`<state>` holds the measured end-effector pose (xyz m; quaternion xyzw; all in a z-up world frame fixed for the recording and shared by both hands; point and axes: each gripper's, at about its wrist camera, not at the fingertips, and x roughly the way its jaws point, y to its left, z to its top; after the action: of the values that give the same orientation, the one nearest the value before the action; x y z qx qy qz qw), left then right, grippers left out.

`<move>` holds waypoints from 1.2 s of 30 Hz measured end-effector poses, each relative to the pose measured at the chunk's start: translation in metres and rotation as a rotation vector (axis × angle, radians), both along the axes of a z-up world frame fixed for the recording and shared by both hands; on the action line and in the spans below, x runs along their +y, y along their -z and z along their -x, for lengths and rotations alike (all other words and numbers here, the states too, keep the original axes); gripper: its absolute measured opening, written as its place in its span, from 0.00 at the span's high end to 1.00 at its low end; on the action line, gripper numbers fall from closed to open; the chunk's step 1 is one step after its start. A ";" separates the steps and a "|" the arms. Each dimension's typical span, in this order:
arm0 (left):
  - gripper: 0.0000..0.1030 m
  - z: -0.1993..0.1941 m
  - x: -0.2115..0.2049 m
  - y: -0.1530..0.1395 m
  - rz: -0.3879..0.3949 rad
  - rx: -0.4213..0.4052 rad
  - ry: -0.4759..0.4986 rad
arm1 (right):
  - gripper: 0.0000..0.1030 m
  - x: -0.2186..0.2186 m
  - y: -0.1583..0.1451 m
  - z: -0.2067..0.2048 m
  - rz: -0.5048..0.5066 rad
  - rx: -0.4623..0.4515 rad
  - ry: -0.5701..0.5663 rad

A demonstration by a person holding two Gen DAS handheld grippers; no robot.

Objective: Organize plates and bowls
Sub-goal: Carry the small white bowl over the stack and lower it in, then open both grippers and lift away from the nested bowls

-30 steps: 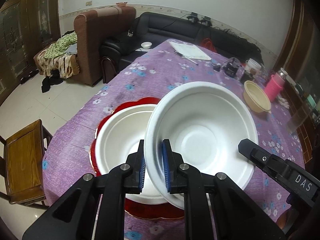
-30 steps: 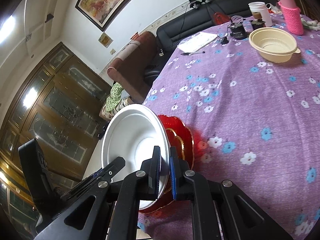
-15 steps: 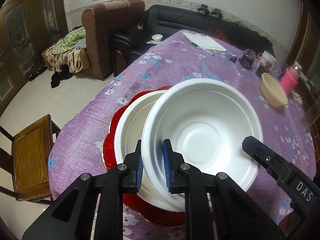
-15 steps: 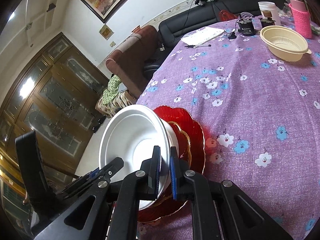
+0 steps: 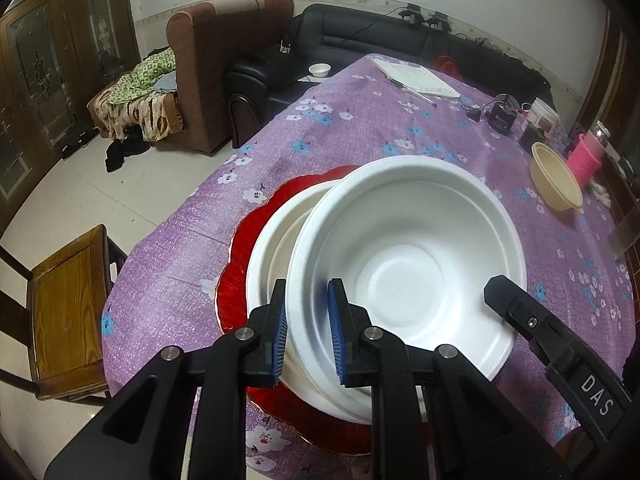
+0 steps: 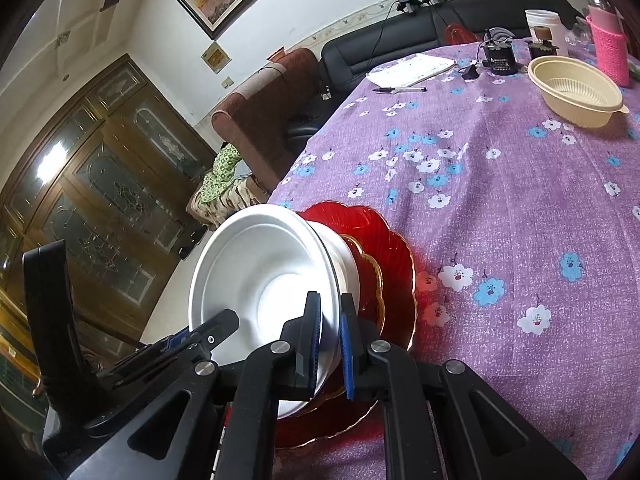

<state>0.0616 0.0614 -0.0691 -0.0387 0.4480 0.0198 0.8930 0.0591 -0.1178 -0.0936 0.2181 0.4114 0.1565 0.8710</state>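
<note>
A white foam bowl (image 5: 404, 268) sits tilted inside a second white bowl (image 5: 276, 240) on a red scalloped plate (image 5: 248, 248). My left gripper (image 5: 307, 332) stands around the top bowl's near rim, jaws slightly apart with a small gap at the rim. My right gripper (image 6: 330, 340) straddles the opposite rim of the same bowl (image 6: 256, 280), also slightly apart. The red plate (image 6: 396, 256) lies near the table's left edge. A beige bowl (image 5: 556, 180) stands far right, and it also shows in the right wrist view (image 6: 576, 88).
The table has a purple flowered cloth (image 6: 500, 184). At its far end lie a notebook (image 5: 416, 78), a pen, a black device (image 6: 498, 54), a white cup (image 6: 546, 28) and a pink-sleeved bottle (image 6: 608, 40). A wooden chair (image 5: 64, 300) stands at the left.
The top white bowl has come down and settled into the lower bowl on the red plate. Both grippers' jaws have widened slightly around its rim.
</note>
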 end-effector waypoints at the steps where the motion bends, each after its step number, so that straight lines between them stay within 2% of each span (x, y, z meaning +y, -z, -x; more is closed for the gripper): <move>1: 0.82 0.000 0.001 -0.001 0.006 0.000 0.000 | 0.92 0.000 0.000 0.000 0.000 0.000 0.000; 4: 0.74 0.001 0.005 -0.004 0.008 -0.002 -0.008 | 0.92 0.000 -0.001 0.000 0.007 -0.004 0.004; 9: 0.67 0.003 0.014 -0.013 0.025 -0.021 -0.028 | 0.92 0.002 -0.003 0.001 0.023 -0.019 0.002; 12: 0.54 0.006 0.021 -0.020 0.016 -0.047 -0.045 | 0.91 0.006 -0.003 0.001 0.049 -0.025 -0.002; 17: 0.53 0.011 0.035 -0.033 -0.018 -0.107 -0.106 | 0.87 0.012 -0.003 0.001 0.080 -0.031 -0.012; 23: 0.53 0.009 0.040 -0.029 -0.028 -0.098 -0.120 | 0.83 0.017 -0.004 0.001 0.081 -0.040 -0.026; 25: 0.53 0.007 0.039 -0.026 -0.031 -0.087 -0.116 | 0.66 0.018 -0.005 0.001 0.084 -0.043 -0.035; 27: 0.53 0.007 0.038 -0.024 -0.035 -0.081 -0.115 | 0.56 0.019 -0.007 0.002 0.097 -0.055 -0.031; 31: 0.53 0.006 0.044 -0.026 -0.040 -0.084 -0.131 | 0.55 0.013 -0.018 0.008 0.111 -0.119 -0.017; 36: 0.53 0.000 0.070 -0.027 -0.031 -0.080 -0.213 | 0.55 -0.004 -0.026 0.010 0.103 -0.149 0.037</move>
<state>0.0617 0.1319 -0.0425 -0.0732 0.4052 0.1198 0.9034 0.0492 -0.1214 -0.0674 0.1682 0.3488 0.1349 0.9121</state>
